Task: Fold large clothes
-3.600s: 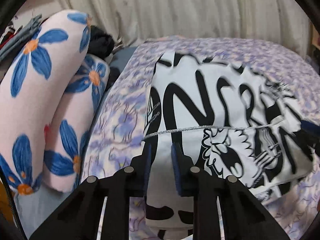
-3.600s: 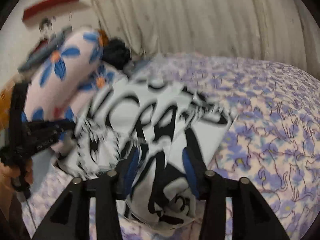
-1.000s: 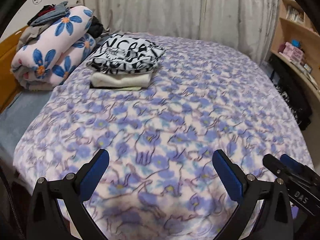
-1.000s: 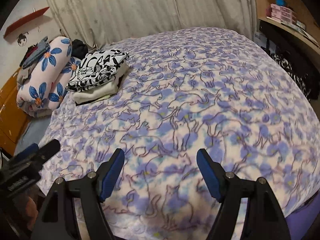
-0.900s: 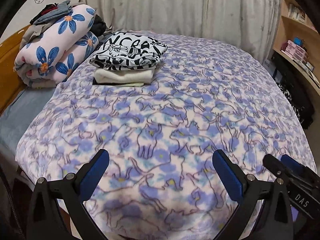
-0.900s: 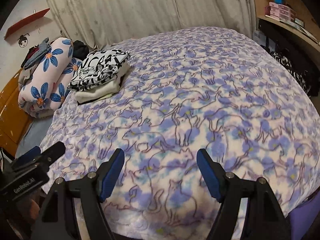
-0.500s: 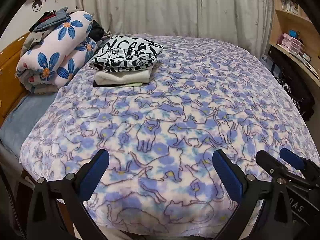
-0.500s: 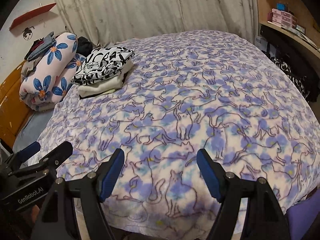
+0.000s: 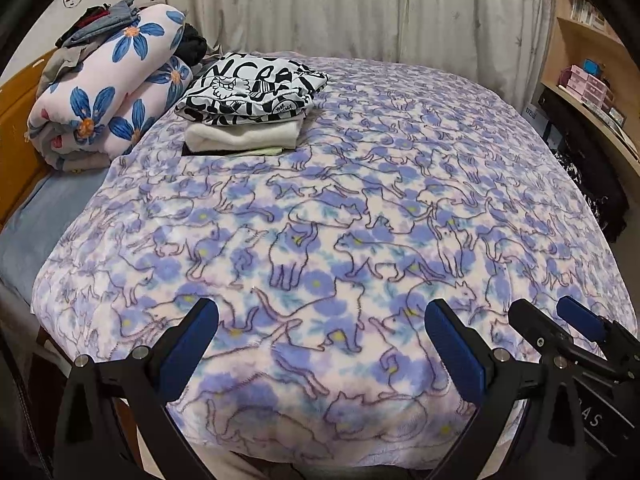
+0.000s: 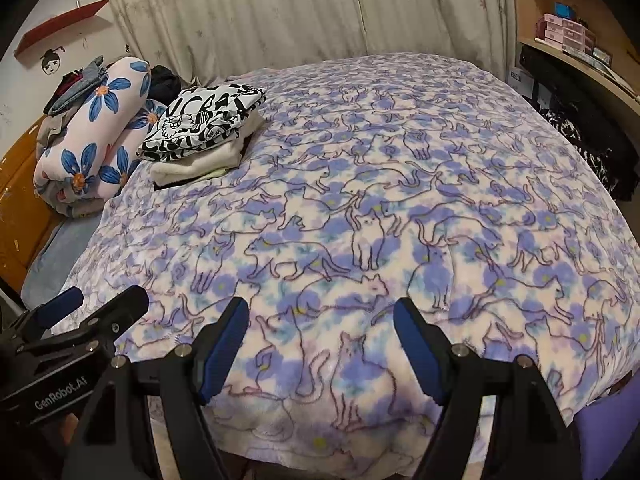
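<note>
So your left gripper (image 9: 321, 338) is hanging over the near edge of the bed (image 9: 400, 208) with its fingers (image 9: 188, 344) spread wide, nothing between them but the cat-print blanket (image 10: 400, 208) underneath. Same deal with your right gripper (image 10: 320, 340): fingers (image 10: 416, 344) released and empty, hovering above that same near edge. The two grippers sit side by side, each one poking into the corner of the other's view.

The black-and-white graphic shirt (image 9: 252, 88) is folded and parked on top of the pile at the far left part of the bed, well apart from both grippers. It's lying on a folded cream garment (image 9: 244, 136), and there's a thin pale green layer and something dark peeking out right at the bottom of that stack. The stack looks pretty neat, edges roughly lined up, shirt slightly puffed on top.

Just left of the pile you've got the rolled duvet with blue flowers (image 9: 108, 92), with some grey and dark clothes (image 9: 96, 28) dumped on top of it. Curtain (image 10: 280, 12) runs along the back, wooden shelves (image 10: 572, 32) with little pink boxes off to the right
</note>
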`<act>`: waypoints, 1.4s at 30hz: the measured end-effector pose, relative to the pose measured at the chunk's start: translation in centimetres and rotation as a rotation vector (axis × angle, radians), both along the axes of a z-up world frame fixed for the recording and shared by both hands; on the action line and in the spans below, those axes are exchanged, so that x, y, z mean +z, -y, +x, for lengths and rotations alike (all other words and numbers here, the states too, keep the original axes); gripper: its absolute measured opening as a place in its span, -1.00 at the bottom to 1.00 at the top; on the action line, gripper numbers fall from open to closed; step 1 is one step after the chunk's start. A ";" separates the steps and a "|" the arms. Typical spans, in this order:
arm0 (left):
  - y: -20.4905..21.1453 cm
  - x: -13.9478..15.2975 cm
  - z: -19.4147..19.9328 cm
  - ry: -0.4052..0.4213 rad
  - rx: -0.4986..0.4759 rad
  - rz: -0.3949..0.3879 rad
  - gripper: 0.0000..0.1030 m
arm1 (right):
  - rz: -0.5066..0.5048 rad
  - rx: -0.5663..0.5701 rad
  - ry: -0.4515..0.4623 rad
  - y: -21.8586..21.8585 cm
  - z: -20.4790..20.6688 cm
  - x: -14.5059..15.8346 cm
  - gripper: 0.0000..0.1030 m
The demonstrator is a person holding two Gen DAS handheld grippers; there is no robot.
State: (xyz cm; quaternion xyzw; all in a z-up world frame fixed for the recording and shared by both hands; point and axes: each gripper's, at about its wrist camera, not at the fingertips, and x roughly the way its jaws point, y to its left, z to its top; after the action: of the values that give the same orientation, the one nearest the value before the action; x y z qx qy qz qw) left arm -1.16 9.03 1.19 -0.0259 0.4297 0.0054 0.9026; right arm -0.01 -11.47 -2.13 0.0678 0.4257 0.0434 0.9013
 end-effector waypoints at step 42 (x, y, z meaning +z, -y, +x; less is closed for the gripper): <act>-0.4 -0.7 -0.3 -0.024 0.007 0.005 0.98 | -0.012 -0.001 -0.015 -0.2 0.2 -0.9 0.46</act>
State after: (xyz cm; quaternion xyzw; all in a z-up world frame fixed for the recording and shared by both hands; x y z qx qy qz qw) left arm -1.42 9.42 0.45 -0.0251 0.4405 0.0099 0.8974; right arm 0.15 -11.26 -2.99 0.0629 0.4328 0.0401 0.8984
